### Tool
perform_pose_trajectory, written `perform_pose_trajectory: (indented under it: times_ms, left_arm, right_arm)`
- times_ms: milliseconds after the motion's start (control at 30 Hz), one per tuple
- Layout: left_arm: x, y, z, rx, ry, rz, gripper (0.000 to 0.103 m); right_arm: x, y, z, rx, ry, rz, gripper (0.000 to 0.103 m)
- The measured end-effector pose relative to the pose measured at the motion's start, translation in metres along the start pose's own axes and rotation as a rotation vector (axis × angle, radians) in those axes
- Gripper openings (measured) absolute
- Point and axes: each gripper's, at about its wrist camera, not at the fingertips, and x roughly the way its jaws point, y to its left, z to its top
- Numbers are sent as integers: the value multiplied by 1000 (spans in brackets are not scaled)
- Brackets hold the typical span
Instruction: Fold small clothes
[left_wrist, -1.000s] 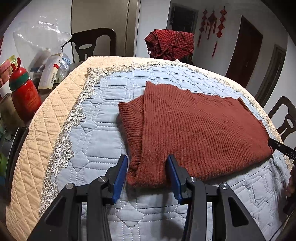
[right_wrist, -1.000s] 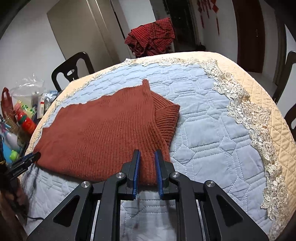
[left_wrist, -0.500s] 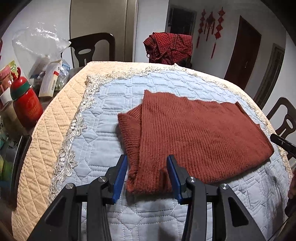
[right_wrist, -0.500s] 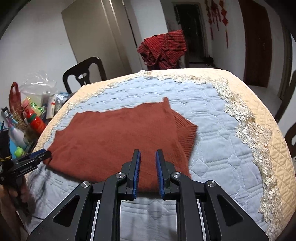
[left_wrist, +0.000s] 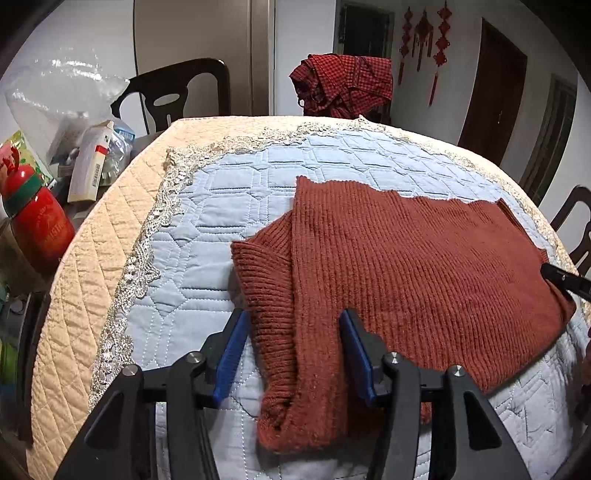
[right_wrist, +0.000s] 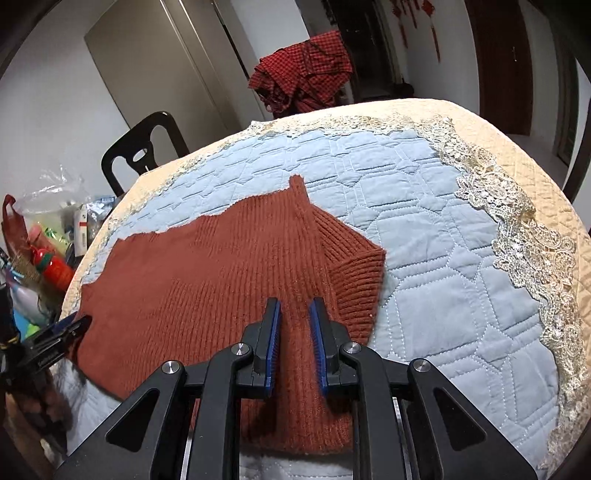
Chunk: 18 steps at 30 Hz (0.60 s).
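Item: rust-red ribbed knit sweater (left_wrist: 406, 266), folded flat on quilted blue tabletop (left_wrist: 207, 229), one gripper at each near corner

Change from a second ago: both views sit nearer and lower over the near hem, which now runs back between the fingers of each gripper; the sweater's lie on the tabletop is unchanged. Long axis: across the tabletop, from the left gripper (left_wrist: 293, 352) to the right gripper (right_wrist: 295, 341), with the folded ribbed sleeve cuff (left_wrist: 262, 273) pointing outward past the left gripper's left finger. Left gripper: fingers wide apart, straddling the near corner of the knit, the cloth lying slack between them. Right gripper: fingers set narrowly apart over the opposite near corner, a strip of knit between them; whether they pinch it cannot be told. Background: red checked cloth (left_wrist: 343, 85) draped on a chair beyond the fingers
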Motion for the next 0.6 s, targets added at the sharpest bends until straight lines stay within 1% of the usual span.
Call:
perform_pose_trajectory:
  times_ms: [133,200,367,467,533,600]
  left_arm:
    - [-4,1,2,3,3,3,58]
    - [-12,1,2,3,-9,-5,57]
    - [-26,7,-4,-24,-36,-73,58]
    - [-18,13,-8,-63,-8,-88,58]
    - [-12,18,-11,-95,16,-119,58]
    - [-11,20,-13,-122,19,-144,58]
  right_arm:
    - [-9,9,-1,-29,-8,-28,17]
    - [-16,15,-2,-41,-20,-23,17]
    - [-38,43,-9,-112,-53,26,17]
    - [-40,61,-15,-159,-46,58,17]
    - [-37,69,-18,-180,-37,81,17]
    - [-32,77,-21,-201,-18,100,17]
